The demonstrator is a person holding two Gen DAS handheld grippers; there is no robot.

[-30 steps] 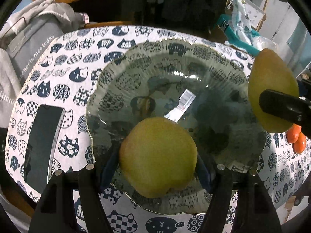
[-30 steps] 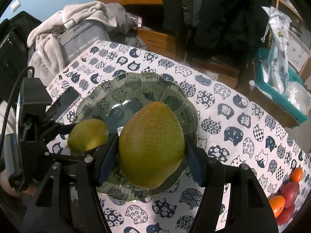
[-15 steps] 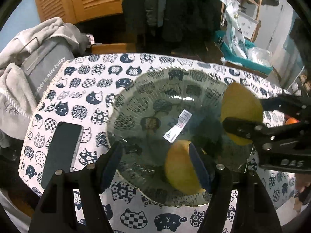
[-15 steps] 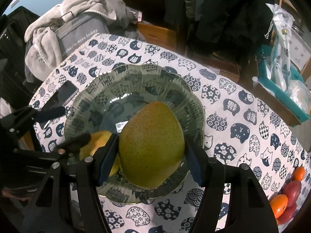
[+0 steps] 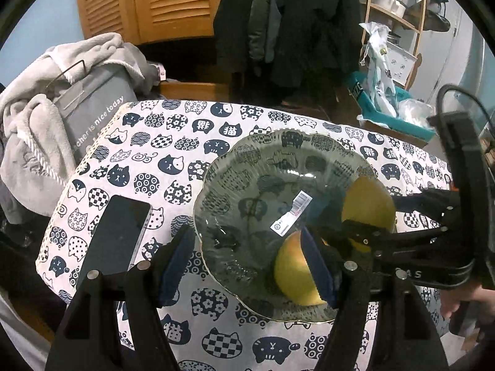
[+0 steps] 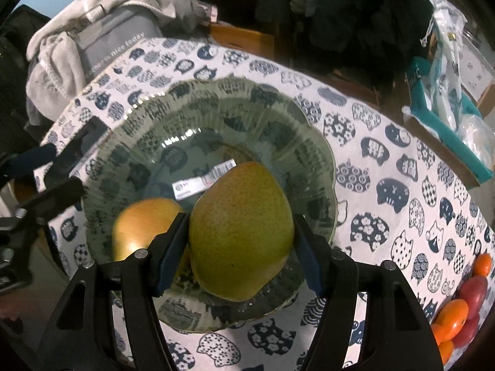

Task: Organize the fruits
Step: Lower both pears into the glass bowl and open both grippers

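Pears (image 6: 241,232) over glass plate (image 6: 309,142); phone (image 5: 114,241), oranges (image 6: 451,318) nearby

Left tongs (image 5: 247,258) open above scalloped clear-glass bowl (image 5: 235,185), nothing between pads.
Round yellow-green fruit (image 5: 294,275) lies in bowl, partly behind the right-hand pad. Right tongs (image 5: 365,216) grip a second yellow-green fruit (image 5: 368,201) over bowl's right rim. Black phone (image 5: 117,235) left of bowl on cat-print surface (image 5: 173,142); barcode sticker (image 5: 290,213) at bowl centre.
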